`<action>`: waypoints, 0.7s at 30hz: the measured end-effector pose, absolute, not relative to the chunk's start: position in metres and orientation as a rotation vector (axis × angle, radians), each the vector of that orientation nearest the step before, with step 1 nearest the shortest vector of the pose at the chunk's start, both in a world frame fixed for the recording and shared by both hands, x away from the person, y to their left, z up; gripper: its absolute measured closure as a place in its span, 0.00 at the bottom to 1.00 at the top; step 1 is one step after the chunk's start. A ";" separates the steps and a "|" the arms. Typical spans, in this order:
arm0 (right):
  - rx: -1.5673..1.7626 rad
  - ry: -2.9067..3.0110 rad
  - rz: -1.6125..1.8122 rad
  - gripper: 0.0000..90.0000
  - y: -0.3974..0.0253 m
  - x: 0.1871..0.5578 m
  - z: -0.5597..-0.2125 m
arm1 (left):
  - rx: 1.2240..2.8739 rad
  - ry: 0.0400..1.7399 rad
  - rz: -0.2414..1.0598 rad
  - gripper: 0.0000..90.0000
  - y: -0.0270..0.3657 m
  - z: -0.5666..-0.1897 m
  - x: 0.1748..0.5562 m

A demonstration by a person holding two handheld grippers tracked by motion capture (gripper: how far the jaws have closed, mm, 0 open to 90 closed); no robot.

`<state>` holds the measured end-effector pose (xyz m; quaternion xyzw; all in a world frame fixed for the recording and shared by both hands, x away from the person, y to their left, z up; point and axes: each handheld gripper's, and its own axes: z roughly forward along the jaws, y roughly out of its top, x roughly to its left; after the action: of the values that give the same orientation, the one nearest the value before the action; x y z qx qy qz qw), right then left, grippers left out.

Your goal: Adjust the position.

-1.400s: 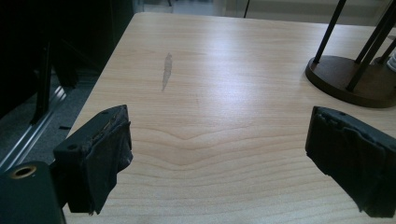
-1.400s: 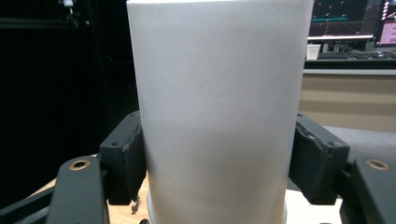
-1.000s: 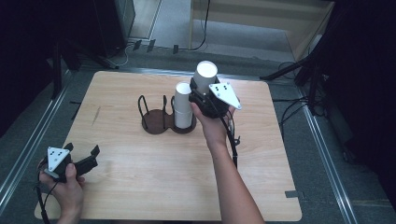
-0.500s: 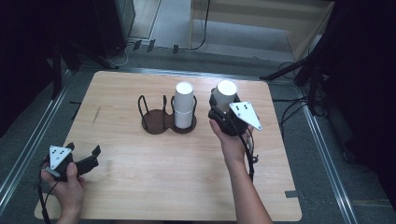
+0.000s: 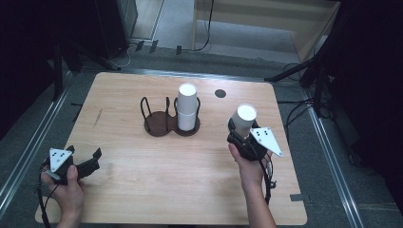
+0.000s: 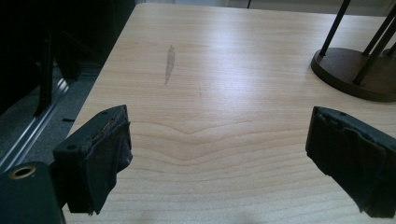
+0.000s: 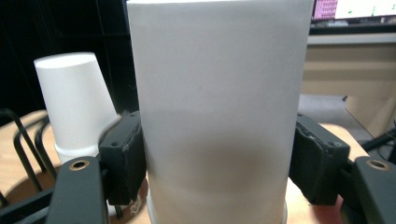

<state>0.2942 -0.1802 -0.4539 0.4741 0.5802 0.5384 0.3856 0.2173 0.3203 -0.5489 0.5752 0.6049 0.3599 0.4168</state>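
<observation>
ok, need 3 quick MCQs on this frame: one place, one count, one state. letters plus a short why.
1. Where is the cup held by the right gripper?
A. in the holder's left ring
B. right of the holder, over the table
C. on the floor

2. How many white cups stand stacked in the wooden holder?
A. two
B. none
C. five

3. How is the left gripper?
A. shut on a cup
B. open, holding nothing
C. shut on the holder

Key: 1 B, the held cup sits right of the holder in the high view. 2 A, the stack shows two rims. 3 B, its fingers stand apart over bare table.
</observation>
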 end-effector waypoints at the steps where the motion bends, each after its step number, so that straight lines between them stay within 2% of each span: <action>1: 1.202 1.485 1.363 0.32 -0.181 0.293 -0.456 | 1.443 1.523 0.906 0.08 0.320 -0.549 0.218; 10: 1.183 1.516 1.323 0.32 -0.183 0.273 -0.476 | 1.468 1.507 0.893 0.08 0.311 -0.543 0.222; 21: 1.205 1.542 1.316 0.31 -0.189 0.259 -0.488 | 1.575 1.353 0.819 0.08 0.256 -0.520 0.226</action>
<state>0.2587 -0.1886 -0.4884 0.4723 0.6044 0.5158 0.3816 0.2257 0.2561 -0.5201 0.6339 0.5445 0.3296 0.4394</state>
